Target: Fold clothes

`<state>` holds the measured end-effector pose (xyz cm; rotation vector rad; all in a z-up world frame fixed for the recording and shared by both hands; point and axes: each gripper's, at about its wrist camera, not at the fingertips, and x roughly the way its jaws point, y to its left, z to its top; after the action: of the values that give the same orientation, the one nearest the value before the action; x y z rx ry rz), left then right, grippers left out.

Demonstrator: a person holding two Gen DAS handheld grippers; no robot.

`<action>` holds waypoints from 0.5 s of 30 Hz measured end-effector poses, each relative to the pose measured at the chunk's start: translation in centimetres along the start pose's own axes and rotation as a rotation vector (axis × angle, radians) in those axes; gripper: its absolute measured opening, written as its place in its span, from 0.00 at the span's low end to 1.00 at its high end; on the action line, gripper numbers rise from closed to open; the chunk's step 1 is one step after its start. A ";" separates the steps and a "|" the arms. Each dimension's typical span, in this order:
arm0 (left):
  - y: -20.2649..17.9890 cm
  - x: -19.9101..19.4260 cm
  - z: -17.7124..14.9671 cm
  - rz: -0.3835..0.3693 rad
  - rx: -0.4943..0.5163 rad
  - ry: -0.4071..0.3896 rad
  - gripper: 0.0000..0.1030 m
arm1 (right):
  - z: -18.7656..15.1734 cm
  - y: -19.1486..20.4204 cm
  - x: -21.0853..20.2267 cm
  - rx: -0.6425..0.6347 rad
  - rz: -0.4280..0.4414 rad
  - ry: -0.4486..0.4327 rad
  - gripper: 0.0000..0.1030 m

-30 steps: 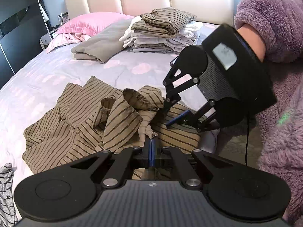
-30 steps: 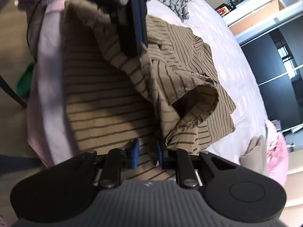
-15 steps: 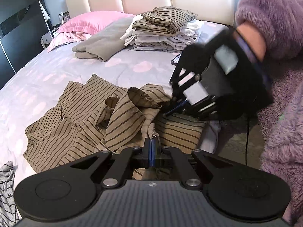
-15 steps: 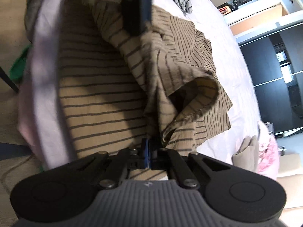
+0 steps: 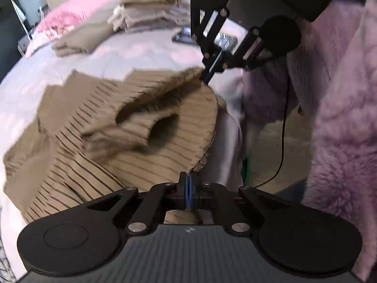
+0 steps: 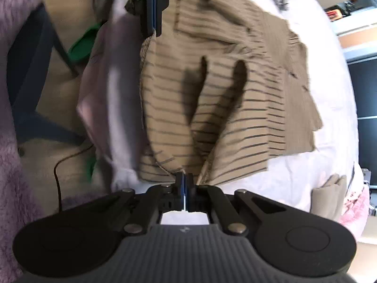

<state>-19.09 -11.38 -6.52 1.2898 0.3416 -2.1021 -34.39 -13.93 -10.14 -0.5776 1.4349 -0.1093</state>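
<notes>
In my left wrist view, blurred folded clothes (image 5: 150, 4) sit upper left on the bed (image 5: 70, 54). The striped shirt (image 5: 132, 127) lies rumpled across the middle, near the bed's edge. My left gripper (image 5: 189, 186), bottom centre, is clamped tight on the shirt's hem. Upper right, my right gripper (image 5: 208, 75) pinches another bit of the same hem. A fuzzy purple sleeve (image 5: 341, 94) fills the right side; the hand inside is hidden.
</notes>
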 end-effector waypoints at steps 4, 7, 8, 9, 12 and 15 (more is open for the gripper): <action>0.4 0.8 -1.0 -0.076 -0.082 0.052 0.00 | 0.2 0.9 0.1 -0.037 0.020 0.001 0.06; 1.3 0.2 -1.6 -0.138 -0.152 0.070 0.02 | -0.1 0.6 -1.5 0.016 0.091 -0.068 0.05; 1.7 -0.2 -1.7 -0.155 -0.178 0.075 0.04 | -0.2 0.5 -2.1 0.041 0.109 -0.094 0.06; 2.0 -0.7 -1.8 -0.158 -0.200 0.071 0.09 | -0.2 0.2 -2.6 0.064 0.112 -0.117 0.06; 2.7 -2.9 -1.9 -0.094 -0.219 0.034 0.19 | 0.1 -0.9 -3.6 0.159 0.054 -0.179 0.18; 3.0 -4.6 -1.9 -0.003 -0.210 0.001 0.27 | 0.5 -2.3 -3.8 0.281 0.001 -0.242 0.35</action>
<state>-14.38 -10.90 -3.09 1.1667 0.5493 -2.0075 -33.86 -14.17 -5.71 -0.3459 1.1600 -0.2290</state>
